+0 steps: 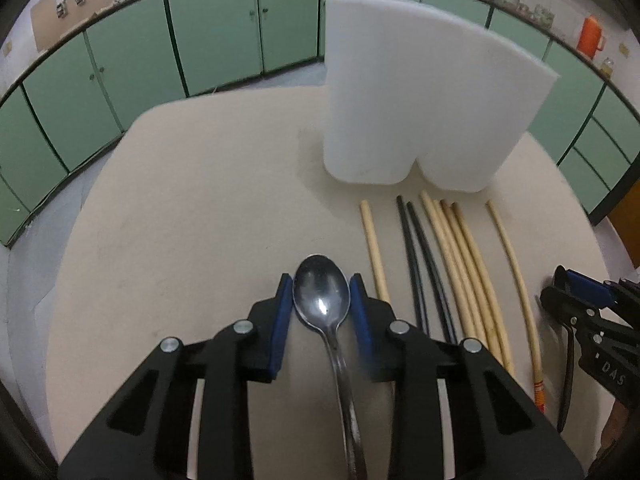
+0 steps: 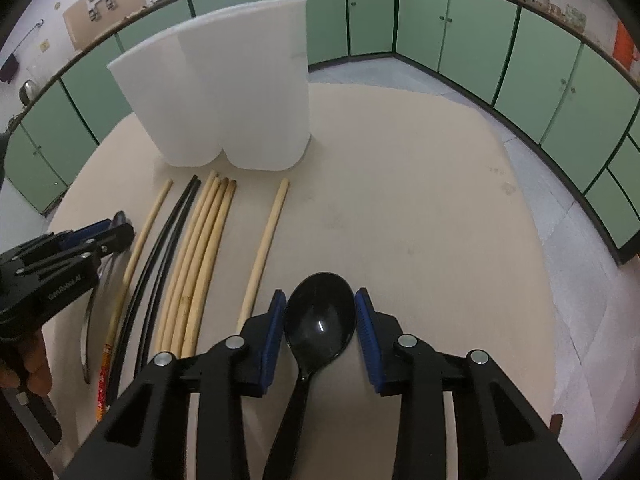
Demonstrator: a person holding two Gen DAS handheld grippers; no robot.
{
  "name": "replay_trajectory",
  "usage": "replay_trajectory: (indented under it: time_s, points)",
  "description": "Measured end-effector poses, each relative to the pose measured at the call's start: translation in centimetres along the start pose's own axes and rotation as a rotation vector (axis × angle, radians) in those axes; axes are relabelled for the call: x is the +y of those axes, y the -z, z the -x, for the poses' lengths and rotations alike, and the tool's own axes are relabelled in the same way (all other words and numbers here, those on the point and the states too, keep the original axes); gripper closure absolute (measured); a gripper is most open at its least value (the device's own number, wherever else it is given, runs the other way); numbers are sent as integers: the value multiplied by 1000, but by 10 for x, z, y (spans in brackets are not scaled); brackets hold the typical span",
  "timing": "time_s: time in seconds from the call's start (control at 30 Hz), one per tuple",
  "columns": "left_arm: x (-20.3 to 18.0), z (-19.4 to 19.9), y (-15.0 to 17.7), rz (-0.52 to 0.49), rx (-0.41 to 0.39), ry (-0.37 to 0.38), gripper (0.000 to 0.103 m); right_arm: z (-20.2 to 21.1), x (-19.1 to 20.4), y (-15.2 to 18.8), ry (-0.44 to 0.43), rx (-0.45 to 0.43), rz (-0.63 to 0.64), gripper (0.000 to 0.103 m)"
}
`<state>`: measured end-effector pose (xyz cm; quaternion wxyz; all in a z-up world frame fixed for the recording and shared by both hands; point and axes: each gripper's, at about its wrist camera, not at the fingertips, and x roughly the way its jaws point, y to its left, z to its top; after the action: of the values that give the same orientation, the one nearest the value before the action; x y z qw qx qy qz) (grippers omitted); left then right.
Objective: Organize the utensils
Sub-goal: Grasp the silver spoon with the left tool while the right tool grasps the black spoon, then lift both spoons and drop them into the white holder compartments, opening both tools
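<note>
Closing in on two spoons at once, I have my left gripper [image 1: 322, 300] set around the bowl of the metal spoon [image 1: 322, 296], its blue pads right at the bowl's edges; whether they truly press yet I cannot tell. My right gripper [image 2: 320, 316] stands the same way around the bowl of the black plastic spoon [image 2: 319, 320], with a sliver of gap on its right side. Both spoons lie flat on the beige table [image 1: 192, 208], handles running back under the jaws. Between them lies a row of bamboo chopsticks [image 1: 460, 264] and two black chopsticks [image 1: 420, 264], just in front of the white two-compartment holder [image 1: 412, 100]. I judge the steel spoon stiff, smooth and slippery; its rounded bowl could squirt out, so the neck looks the safer hold. The plastic one seems light and slightly flexible.
</note>
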<state>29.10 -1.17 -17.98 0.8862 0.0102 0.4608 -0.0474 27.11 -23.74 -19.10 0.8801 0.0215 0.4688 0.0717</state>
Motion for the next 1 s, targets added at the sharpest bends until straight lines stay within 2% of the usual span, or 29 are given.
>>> replay_trajectory:
  time_s: [0.07,0.23,0.37,0.5,0.6,0.73,0.9,1.0]
  points:
    - [6,14,1,6,-68,22,75,13,-4,-2,-30,-77,-4,68]
    - [8,58,6,2,-294,55,75,40,-16,-12,-74,-251,2,68]
    - [18,80,-2,29,-414,82,75,65,-17,-31,-126,-401,17,68]
    - [12,111,-10,51,-527,112,75,81,-6,-50,-140,-520,48,68]
    - [19,127,-28,53,-596,123,75,88,-4,-72,-155,-601,39,68]
    - [6,150,-56,40,-690,143,75,94,-2,-109,-157,-713,15,68]
    - [-13,168,-95,31,-787,158,75,88,1,-148,-125,-794,11,68]
    - [-30,160,-116,9,-810,135,75,71,3,-168,-90,-800,-1,68]
